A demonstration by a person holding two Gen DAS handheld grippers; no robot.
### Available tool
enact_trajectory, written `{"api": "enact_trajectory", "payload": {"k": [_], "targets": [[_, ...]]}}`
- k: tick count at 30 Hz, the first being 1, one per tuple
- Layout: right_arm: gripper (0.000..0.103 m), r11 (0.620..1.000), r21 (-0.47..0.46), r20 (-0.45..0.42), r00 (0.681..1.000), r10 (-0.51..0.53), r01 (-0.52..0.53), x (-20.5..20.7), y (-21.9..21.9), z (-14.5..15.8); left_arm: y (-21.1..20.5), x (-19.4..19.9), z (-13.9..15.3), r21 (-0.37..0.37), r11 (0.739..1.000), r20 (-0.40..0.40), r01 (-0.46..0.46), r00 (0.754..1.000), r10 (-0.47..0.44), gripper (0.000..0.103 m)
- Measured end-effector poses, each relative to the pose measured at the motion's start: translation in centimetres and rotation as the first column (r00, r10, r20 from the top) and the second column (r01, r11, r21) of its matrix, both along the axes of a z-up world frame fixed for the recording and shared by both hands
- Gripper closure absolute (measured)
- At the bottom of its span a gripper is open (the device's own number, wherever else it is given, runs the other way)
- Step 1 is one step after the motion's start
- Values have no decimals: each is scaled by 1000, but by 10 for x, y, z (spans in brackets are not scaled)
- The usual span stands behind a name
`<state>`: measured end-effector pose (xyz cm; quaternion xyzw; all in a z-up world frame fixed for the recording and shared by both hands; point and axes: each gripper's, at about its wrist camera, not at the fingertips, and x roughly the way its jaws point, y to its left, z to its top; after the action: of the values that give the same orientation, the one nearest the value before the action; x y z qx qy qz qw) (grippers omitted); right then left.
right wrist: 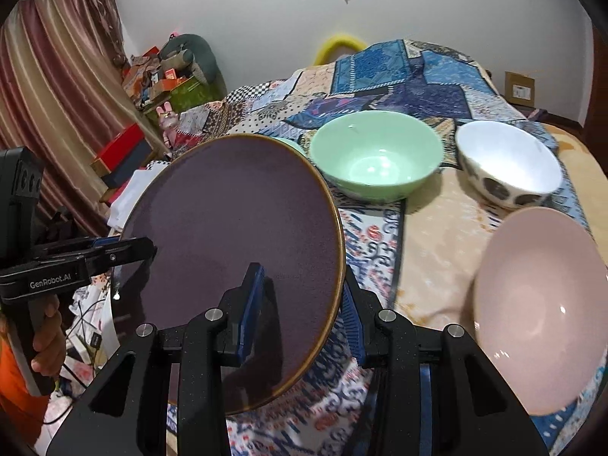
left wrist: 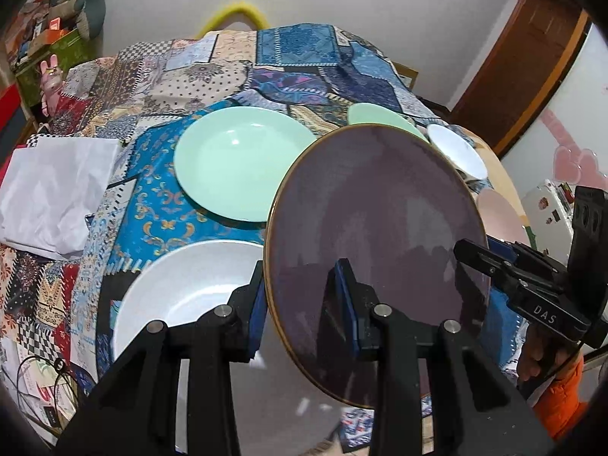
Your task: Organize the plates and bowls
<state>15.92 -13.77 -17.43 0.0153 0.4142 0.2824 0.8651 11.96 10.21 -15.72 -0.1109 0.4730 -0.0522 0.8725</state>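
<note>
A dark purple plate (left wrist: pixel 380 235) with a gold rim is held up above the table, tilted, by both grippers. My left gripper (left wrist: pixel 304 304) is shut on its left edge. My right gripper (right wrist: pixel 304 304) is shut on its right edge; it shows in the left wrist view (left wrist: pixel 478 254) too. The plate also shows in the right wrist view (right wrist: pixel 235 243), with my left gripper (right wrist: pixel 133 247) on its far edge. A mint green plate (left wrist: pixel 243 163) and a white plate (left wrist: pixel 190 296) lie on the table below.
A mint green bowl (right wrist: pixel 376 155), a white spotted bowl (right wrist: pixel 509 163) and a pink bowl (right wrist: pixel 539 304) stand on the patchwork tablecloth (right wrist: pixel 429 235). Folded white paper (left wrist: pixel 53 193) lies at the table's left. Boxes and clutter (right wrist: pixel 159 79) stand by the wall.
</note>
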Motion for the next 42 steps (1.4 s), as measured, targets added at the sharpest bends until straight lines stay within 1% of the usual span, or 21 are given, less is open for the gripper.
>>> {"api": "enact_trajectory", "payload": {"k": [13, 19, 23, 30, 38, 42], "targets": [[67, 998, -15, -13, 998, -57, 57, -17, -34, -5, -39, -11, -4, -17, 999, -23, 42, 999, -42, 69], [67, 996, -27, -23, 996, -80, 80, -22, -47, -9, -53, -12, -13, -26, 998, -47, 60, 997, -61, 69], [67, 994, -38, -37, 994, -103, 102, -23, -56, -14, -62, -7, -25, -29, 997, -78, 73, 994, -75, 69], [67, 990, -73, -59, 990, -128, 124, -21, -59, -27, -69, 2, -45, -26, 996, -128, 80, 988, -83, 69], [67, 985, -91, -75, 985, -154, 147, -19, -61, -36, -72, 12, -57, -24, 996, -148, 83, 985, -86, 69], [67, 981, -116, -56, 985, -161, 154, -21, -56, -36, -70, 18, -62, -39, 996, -162, 74, 984, -79, 68]]}}
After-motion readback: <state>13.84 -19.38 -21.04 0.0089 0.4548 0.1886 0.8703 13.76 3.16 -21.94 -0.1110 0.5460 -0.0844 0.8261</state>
